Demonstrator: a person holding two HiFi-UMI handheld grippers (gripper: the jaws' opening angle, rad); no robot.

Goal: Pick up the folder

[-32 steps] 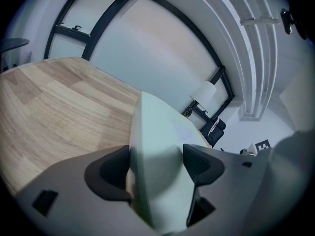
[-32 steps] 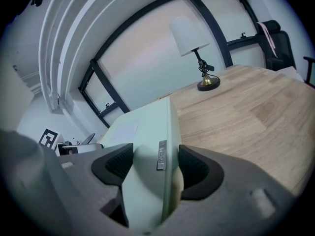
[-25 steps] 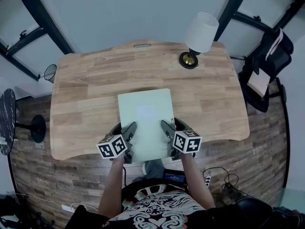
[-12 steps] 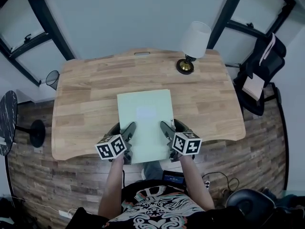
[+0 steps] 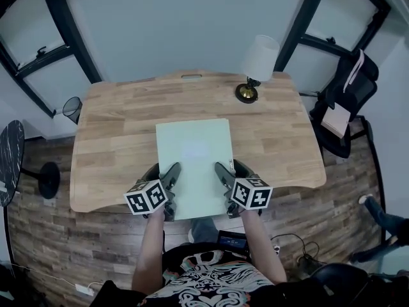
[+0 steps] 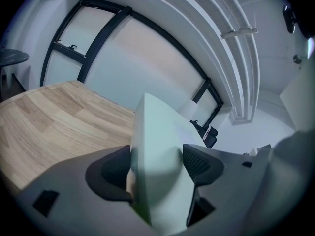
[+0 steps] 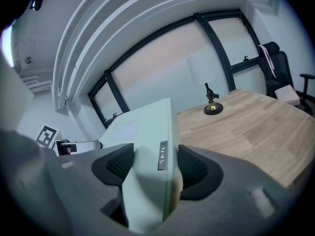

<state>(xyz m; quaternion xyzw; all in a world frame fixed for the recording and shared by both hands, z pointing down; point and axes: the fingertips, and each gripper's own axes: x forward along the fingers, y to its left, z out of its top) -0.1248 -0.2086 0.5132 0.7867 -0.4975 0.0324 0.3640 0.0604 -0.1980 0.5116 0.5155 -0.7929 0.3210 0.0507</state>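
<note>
A pale green folder [image 5: 194, 162] is held flat above the wooden desk [image 5: 115, 133], in the middle of the head view. My left gripper [image 5: 171, 183] is shut on its near left edge, and my right gripper [image 5: 222, 183] is shut on its near right edge. In the left gripper view the folder [image 6: 157, 151] fills the space between the dark pads [image 6: 197, 163]. The right gripper view shows the folder [image 7: 147, 151] clamped between both pads [image 7: 193, 167], with a small clip on its spine.
A table lamp [image 5: 255, 66] with a white shade and brass base stands at the desk's back right. A black office chair [image 5: 345, 101] is right of the desk. A small round side table [image 5: 9, 165] stands on the floor at left.
The folder sits slightly higher and farther from the desk's front edge in the view. Both grippers keep their hold on it.
</note>
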